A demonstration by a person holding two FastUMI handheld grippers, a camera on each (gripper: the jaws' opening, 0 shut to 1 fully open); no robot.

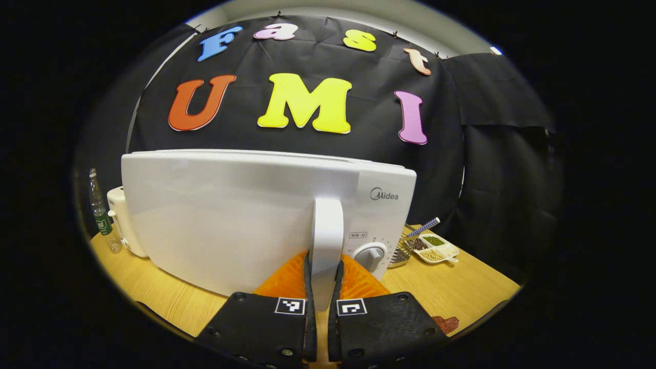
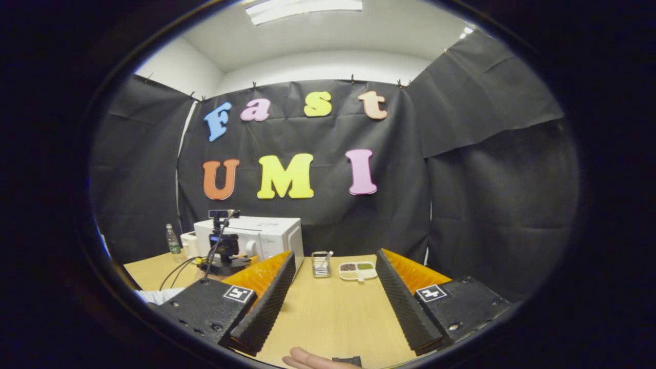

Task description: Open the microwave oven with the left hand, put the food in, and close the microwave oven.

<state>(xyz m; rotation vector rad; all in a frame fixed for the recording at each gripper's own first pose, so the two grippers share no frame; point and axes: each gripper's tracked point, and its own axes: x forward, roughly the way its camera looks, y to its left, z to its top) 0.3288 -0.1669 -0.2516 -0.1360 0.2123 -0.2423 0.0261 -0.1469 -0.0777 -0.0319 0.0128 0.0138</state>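
The left tool (image 1: 324, 279) is clamped narrow on the microwave's upright door handle (image 1: 326, 241), which runs vertically dead ahead; the right tool (image 2: 330, 302) hangs wide over the counter (image 2: 328, 318).

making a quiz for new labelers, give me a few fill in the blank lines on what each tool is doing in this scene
1. The left tool is shut on the microwave door's upright ____.
2. The right tool hangs over the wooden table with its jaws ____.
3. The microwave door is ____.
4. Right of the microwave sits a divided white dish holding ____.

Missing words: handle; open; closed; beans
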